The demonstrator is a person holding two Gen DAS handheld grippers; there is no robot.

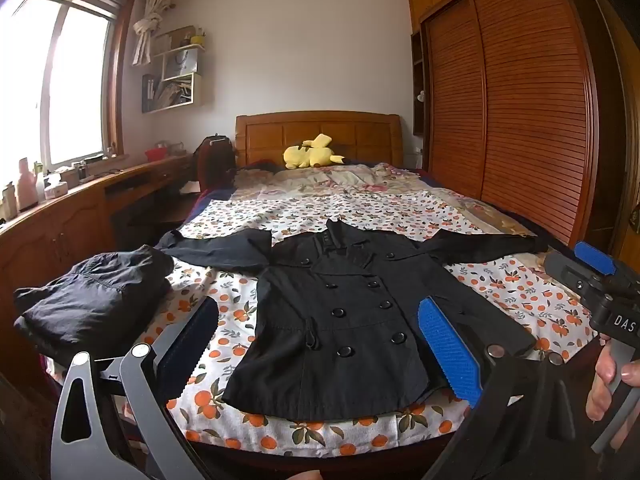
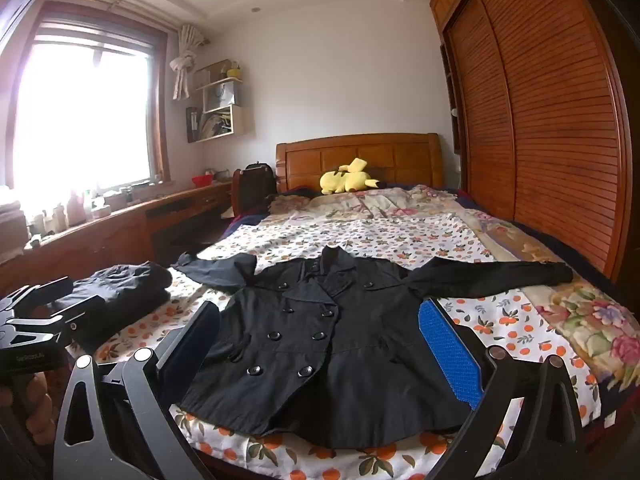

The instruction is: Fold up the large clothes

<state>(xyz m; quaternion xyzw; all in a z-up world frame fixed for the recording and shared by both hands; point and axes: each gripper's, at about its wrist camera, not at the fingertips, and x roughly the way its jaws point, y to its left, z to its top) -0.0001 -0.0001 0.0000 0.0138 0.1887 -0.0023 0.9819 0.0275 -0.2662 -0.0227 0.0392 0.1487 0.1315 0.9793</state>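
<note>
So there's a black double-breasted button-front coat (image 1: pixel 340 320) laid flat, front side up, in the lower middle of both views, on a bed covered with a white sheet printed with oranges (image 1: pixel 516 288). Both sleeves are spread out sideways toward the left and right of the frame, collar pointing to the wooden headboard (image 1: pixel 318 130) further up.

Left gripper (image 1: pixel 320 344) has its jaws spread wide, nothing between the pads, hanging over the coat's hem. Right gripper (image 2: pixel 320 344) is the same deal, wide open and empty; you can also spot it at the right edge of the left wrist view, with fingers wrapped on its handle.

A folded dark garment (image 1: pixel 96 300) sits at the left of the frame, just beside the left sleeve. Yellow plush toy (image 1: pixel 312 153) is up by the headboard.
</note>
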